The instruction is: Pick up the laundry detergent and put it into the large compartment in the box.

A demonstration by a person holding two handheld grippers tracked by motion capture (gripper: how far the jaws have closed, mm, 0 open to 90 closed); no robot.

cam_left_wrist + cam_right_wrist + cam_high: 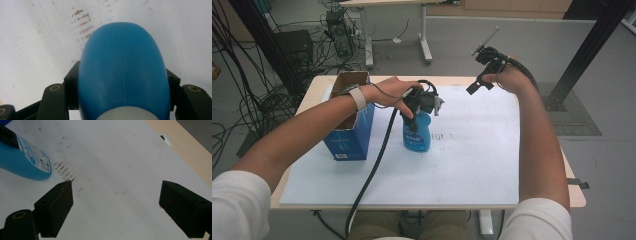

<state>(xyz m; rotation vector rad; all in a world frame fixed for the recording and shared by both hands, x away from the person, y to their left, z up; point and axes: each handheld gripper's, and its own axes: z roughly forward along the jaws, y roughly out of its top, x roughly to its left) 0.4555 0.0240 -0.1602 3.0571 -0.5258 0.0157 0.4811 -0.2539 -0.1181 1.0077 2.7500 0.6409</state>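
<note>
- Blue bottle is standing upright at the middle of the high view, on the white sheet covering the table, just right of the open blue box.
- Left gripper is clamping the bottle from above near its neck; in the left gripper view the blue body is bulging out between the two black jaws, which are pressing on its sides, with a pale part of it showing at the bottom edge.
- Bottle's long axis is running down and away from the left jaws, its base pointing at the sheet.
- Right gripper is hovering at the upper right of the high view, well apart from the bottle, jaws spread wide with nothing between them.
- In the right gripper view the bottle is lying at the upper left, beyond the left-hand jaw, so I judge that any handover or cap work would need the right hand swinging leftward; the left hand is plainly the nearer one.
</note>
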